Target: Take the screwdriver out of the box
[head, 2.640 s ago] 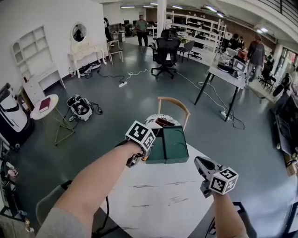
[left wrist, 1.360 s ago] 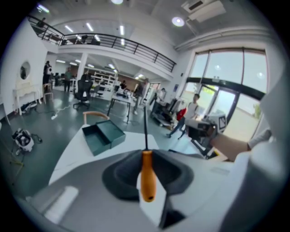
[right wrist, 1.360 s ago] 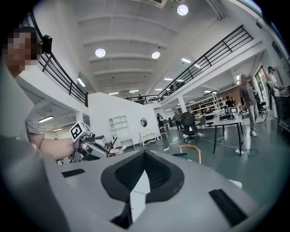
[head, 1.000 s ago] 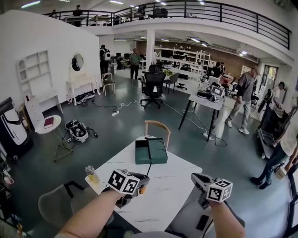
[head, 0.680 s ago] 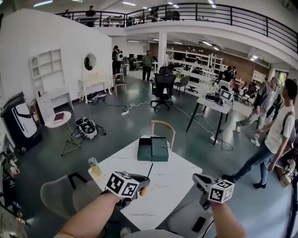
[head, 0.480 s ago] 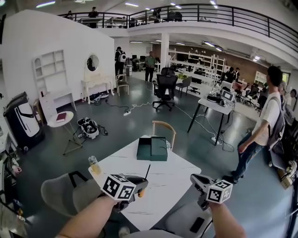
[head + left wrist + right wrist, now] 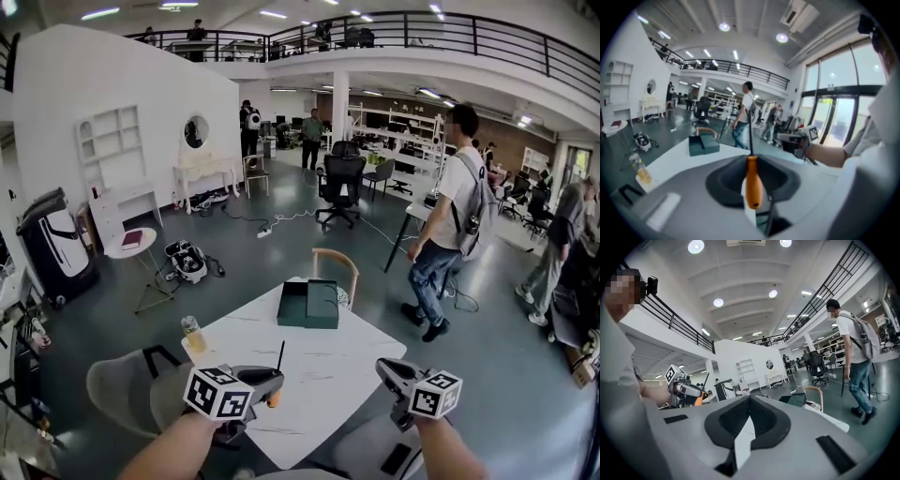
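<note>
A screwdriver (image 7: 277, 362) with an orange handle (image 7: 753, 183) and thin black shaft is clamped in my left gripper (image 7: 270, 379), shaft pointing up and away. It hangs above the near part of the white table (image 7: 319, 380). The dark green box (image 7: 313, 304) lies open at the table's far edge, well beyond the tool; in the left gripper view the box (image 7: 703, 144) is small and distant. My right gripper (image 7: 386, 367) hovers by the table's near right corner, jaws together with nothing in them. From the right gripper view, the left gripper (image 7: 687, 391) is at the left.
A small bottle of yellow liquid (image 7: 192, 334) stands at the table's left edge. A wooden chair (image 7: 335, 263) is behind the box, a grey chair (image 7: 131, 389) at near left. A person with a backpack (image 7: 452, 220) walks behind the table.
My left gripper carried the screwdriver away from the box, toward me and leftward. The right gripper barely shifted. A person walked in from the right to behind the table.
</note>
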The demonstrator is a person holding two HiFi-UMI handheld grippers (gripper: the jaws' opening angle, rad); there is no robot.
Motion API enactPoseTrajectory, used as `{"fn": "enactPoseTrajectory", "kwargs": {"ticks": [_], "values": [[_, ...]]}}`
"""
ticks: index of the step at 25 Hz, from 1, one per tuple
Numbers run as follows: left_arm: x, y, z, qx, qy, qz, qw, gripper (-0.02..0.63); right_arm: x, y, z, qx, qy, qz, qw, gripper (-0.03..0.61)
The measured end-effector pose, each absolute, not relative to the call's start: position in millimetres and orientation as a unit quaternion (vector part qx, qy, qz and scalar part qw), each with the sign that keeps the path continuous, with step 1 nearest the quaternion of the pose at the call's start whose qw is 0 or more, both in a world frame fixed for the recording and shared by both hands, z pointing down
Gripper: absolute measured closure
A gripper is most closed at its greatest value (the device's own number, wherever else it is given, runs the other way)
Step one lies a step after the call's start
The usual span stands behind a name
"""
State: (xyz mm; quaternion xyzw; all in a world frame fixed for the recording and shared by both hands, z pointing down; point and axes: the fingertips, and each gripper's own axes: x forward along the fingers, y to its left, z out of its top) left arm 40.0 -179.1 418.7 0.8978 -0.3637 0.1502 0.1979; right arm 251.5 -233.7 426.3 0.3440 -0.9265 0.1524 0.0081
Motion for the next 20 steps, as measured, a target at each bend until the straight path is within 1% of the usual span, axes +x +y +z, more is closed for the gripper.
{"fn": "enactPoseTrajectory", "kwargs": {"ticks": [11,20], "values": [[2.8,-161.6,407.6,0.899,-0.380,0.109,0.191,0.537,225.8,-219.1,425.4,0.334,-0.932,0.142,0.015,0.572],[-55.1,-141.3,389.2,0.911,-0.369,0.069,0.169,0.537,180.1,-198.9,421.1,0.348,-0.926,0.143,0.015,0.572]]}}
